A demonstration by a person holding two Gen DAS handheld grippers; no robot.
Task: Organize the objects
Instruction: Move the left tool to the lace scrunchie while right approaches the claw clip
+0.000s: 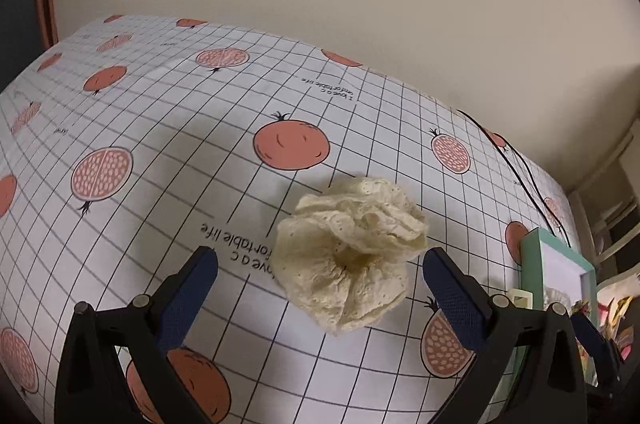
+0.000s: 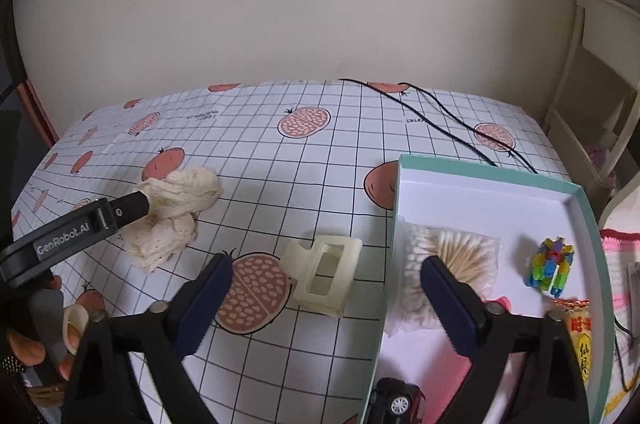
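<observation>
A cream scrunchie [image 1: 352,256] lies crumpled on the pomegranate-print tablecloth [image 1: 160,111], between and just ahead of the tips of my left gripper [image 1: 320,264], which is open. From the right wrist view, one left finger [image 2: 128,208] touches the scrunchie [image 2: 176,212]. A cream hair claw [image 2: 324,272] rests on the cloth between the spread tips of my right gripper [image 2: 326,276], which is also open and holds nothing. To the right stands a teal box [image 2: 480,171] with a white inside.
The box holds a bag of cotton swabs [image 2: 460,252], a colourful block toy [image 2: 550,266], a snack packet [image 2: 580,336] and a toy car [image 2: 396,400]. A black cable [image 2: 440,119] crosses the table's far right. A hand [image 2: 68,328] grips the left tool. A cream shelf [image 2: 592,83] stands on the right.
</observation>
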